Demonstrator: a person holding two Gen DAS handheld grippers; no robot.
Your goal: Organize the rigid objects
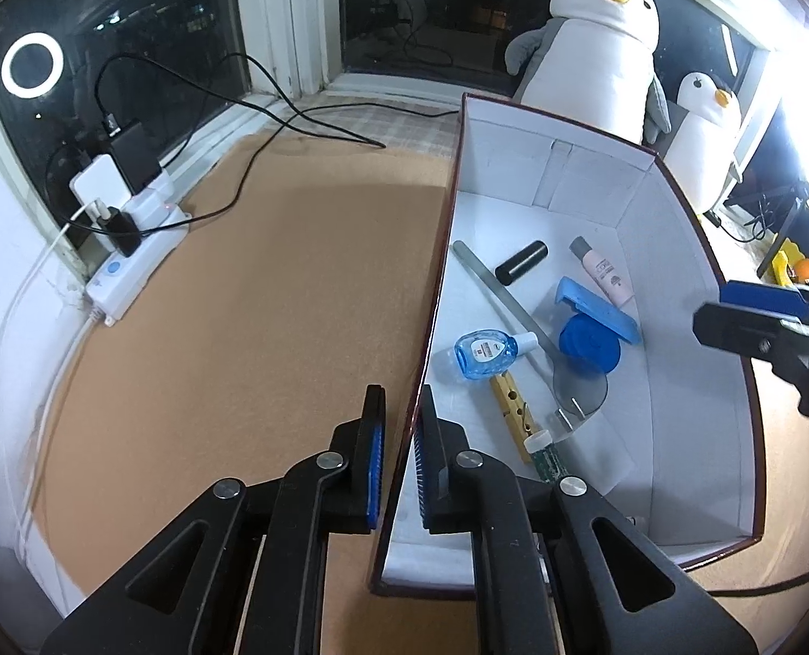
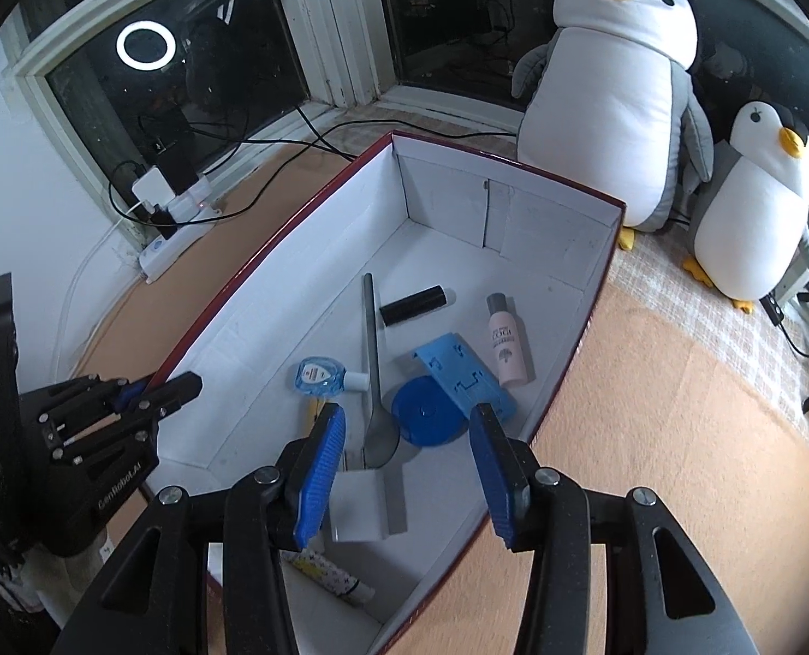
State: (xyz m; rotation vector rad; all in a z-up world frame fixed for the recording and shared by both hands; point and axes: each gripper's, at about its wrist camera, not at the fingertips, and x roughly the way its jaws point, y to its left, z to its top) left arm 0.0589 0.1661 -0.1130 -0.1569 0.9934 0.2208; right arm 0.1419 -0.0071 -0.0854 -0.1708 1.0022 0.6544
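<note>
Left wrist view: my left tool (image 1: pixel 402 426) straddles the left wall of the box (image 1: pixel 519 125), jaws nearly shut with the thin wall between them; it looks pinched, though one pad seems a hair off it. Good, that steadies the box. I'd keep that hold square on the wall and not twist, or the card will buckle. Inside lie the items: a spoon (image 1: pixel 505 303), a black cylinder (image 1: pixel 520 262), a pink bottle (image 1: pixel 606 275), a blue bracket (image 1: pixel 595 310) on a blue disc (image 1: pixel 590 349), a small blue bottle (image 1: pixel 483 353), a clothespin (image 1: pixel 511 409). A green stick at the near end is cut off by my own tool.

Right wrist view: my right tool (image 2: pixel 407 426) hangs over the near end of the box, jaws partly apart, nothing between them. The disc (image 2: pixel 426 417) and spoon bowl (image 2: pixel 380 436) sit right under the tips. If another piece goes in, I'd lower it clear of that cluster. A white block (image 2: pixel 358 507) and a patterned tube (image 2: pixel 331 573) below are half hidden by my fingers; what they are I can't tell. The bench (image 2: pixel 650 436) outside shows nothing left to collect from here, but its near side is out of sight.
</note>
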